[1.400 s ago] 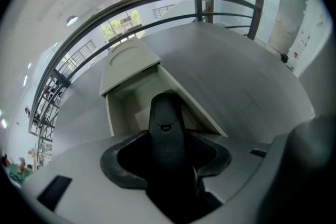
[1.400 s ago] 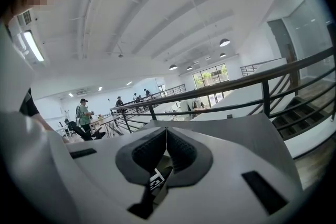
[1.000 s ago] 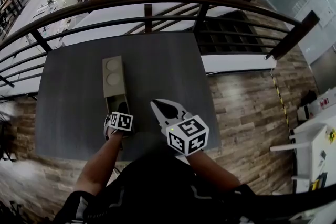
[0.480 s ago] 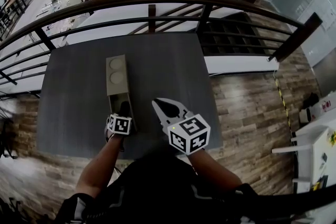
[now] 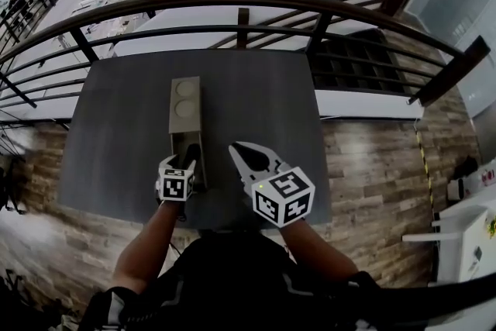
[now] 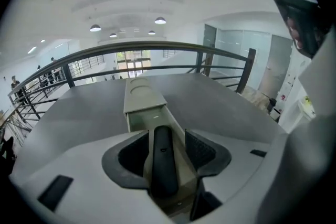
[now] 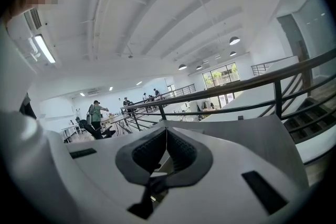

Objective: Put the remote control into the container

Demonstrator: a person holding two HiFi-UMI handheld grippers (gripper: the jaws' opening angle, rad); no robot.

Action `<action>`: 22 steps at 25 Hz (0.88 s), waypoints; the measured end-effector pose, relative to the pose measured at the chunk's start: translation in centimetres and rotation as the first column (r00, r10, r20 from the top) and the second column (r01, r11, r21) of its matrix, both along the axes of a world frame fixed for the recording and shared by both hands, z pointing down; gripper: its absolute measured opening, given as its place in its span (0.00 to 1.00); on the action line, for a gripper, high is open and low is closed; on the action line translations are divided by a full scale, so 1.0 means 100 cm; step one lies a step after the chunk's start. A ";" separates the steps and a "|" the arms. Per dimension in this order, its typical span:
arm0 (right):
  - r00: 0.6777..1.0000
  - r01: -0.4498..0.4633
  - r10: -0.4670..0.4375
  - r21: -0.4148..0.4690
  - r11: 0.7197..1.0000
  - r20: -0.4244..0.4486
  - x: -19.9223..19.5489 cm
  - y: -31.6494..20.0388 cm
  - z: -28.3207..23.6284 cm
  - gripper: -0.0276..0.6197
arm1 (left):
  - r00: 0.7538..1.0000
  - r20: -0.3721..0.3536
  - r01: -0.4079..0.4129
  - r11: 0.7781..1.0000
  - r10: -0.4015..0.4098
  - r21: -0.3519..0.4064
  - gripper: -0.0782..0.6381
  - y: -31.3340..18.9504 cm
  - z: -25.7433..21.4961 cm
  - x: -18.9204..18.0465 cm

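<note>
Your left gripper (image 6: pixel 167 135): jaws apart, straddling remote control (image 6: pixel 161 160). Gap shows on right-pad side, so released, not clamped. Remote sits directly between jaws, low in open near end of container (image 6: pixel 140 101). Its long axis runs straight ahead of claw, parallel to jaws and trough. Your right gripper (image 7: pixel 166 131): clenched on nothing, off to right of container. Left claw is nearer; judge straight lift clears it.

The left gripper (image 6: pixel 166 138) is white with black ribbed pads. Between its jaws the remote control (image 6: pixel 160 165) is plain black, and the container (image 5: pixel 186 116) ahead of it is dull olive on a dark grey table (image 5: pixel 263 97). The right gripper (image 5: pixel 236 149) is white too, and its cube (image 5: pixel 283 198) carries black-and-white square markers.
</note>
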State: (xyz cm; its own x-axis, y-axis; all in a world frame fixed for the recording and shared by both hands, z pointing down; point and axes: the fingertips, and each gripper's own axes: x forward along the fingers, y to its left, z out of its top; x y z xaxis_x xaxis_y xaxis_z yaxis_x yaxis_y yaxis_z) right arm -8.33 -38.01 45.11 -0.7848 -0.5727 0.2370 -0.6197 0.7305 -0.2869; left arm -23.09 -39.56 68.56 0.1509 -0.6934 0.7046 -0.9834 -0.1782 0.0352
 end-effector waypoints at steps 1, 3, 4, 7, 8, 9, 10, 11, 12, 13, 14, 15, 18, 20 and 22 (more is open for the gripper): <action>1.000 0.007 -0.007 0.000 1.000 0.003 -0.001 0.002 0.000 0.05 | 1.000 -0.019 0.005 1.000 -0.005 0.025 0.41 0.002 -0.007 0.002; 1.000 0.022 -0.022 0.001 1.000 0.011 0.000 0.005 -0.001 0.05 | 0.997 -0.071 0.019 0.996 -0.013 0.092 0.41 0.005 -0.026 0.008; 0.999 0.030 -0.030 0.000 1.000 0.016 0.002 0.007 -0.001 0.05 | 0.995 -0.096 0.030 0.991 -0.018 0.131 0.41 0.007 -0.037 0.011; 0.998 0.054 -0.054 -0.002 0.999 0.036 0.009 0.009 -0.003 0.05 | 0.989 -0.140 0.072 0.971 -0.041 0.227 0.41 0.013 -0.067 0.018; 0.997 0.062 -0.062 -0.002 0.998 0.041 0.011 0.009 -0.003 0.05 | 0.987 -0.151 0.087 0.964 -0.049 0.253 0.41 0.015 -0.076 0.019; 0.997 0.071 -0.070 -0.001 0.998 0.045 0.012 0.008 -0.004 0.05 | 0.985 -0.162 0.101 0.955 -0.057 0.279 0.41 0.016 -0.087 0.020; 0.996 0.079 -0.079 0.000 0.997 0.048 0.012 0.007 -0.005 0.05 | 0.983 -0.172 0.115 0.945 -0.064 0.305 0.41 0.018 -0.097 0.020; 0.995 0.088 -0.088 0.001 0.996 0.051 0.011 0.006 -0.005 0.05 | 0.981 -0.182 0.128 0.935 -0.069 0.332 0.41 0.019 -0.108 0.021; 0.994 0.096 -0.096 0.000 0.995 0.055 0.011 0.005 -0.005 0.05 | 0.979 -0.190 0.139 0.923 -0.074 0.358 0.38 0.020 -0.118 0.022; 0.993 0.103 -0.103 -0.003 0.995 0.059 0.010 0.005 -0.004 0.05 | 0.978 -0.193 0.148 0.912 -0.078 0.382 0.32 0.023 -0.129 0.023; 0.992 0.110 -0.110 -0.006 0.994 0.062 0.010 0.005 -0.004 0.05 | 0.978 -0.194 0.153 0.902 -0.079 0.404 0.29 0.026 -0.138 0.025; 0.991 0.118 -0.118 -0.008 0.993 0.063 0.010 0.007 -0.004 0.05 | 0.977 -0.196 0.157 0.892 -0.079 0.424 0.28 0.029 -0.148 0.027; 0.987 0.149 -0.149 -0.002 0.989 0.066 0.012 0.011 -0.006 0.05 | 0.972 -0.220 0.182 0.859 -0.083 0.479 0.23 0.040 -0.176 0.034; 0.983 0.167 -0.168 0.007 0.986 0.074 0.015 0.010 -0.009 0.05 | 0.967 -0.236 0.204 0.838 -0.093 0.506 0.18 0.044 -0.192 0.038; 0.980 0.183 -0.183 0.007 0.983 0.081 0.018 0.011 -0.010 0.05 | 0.963 -0.250 0.219 0.824 -0.097 0.523 0.12 0.049 -0.204 0.044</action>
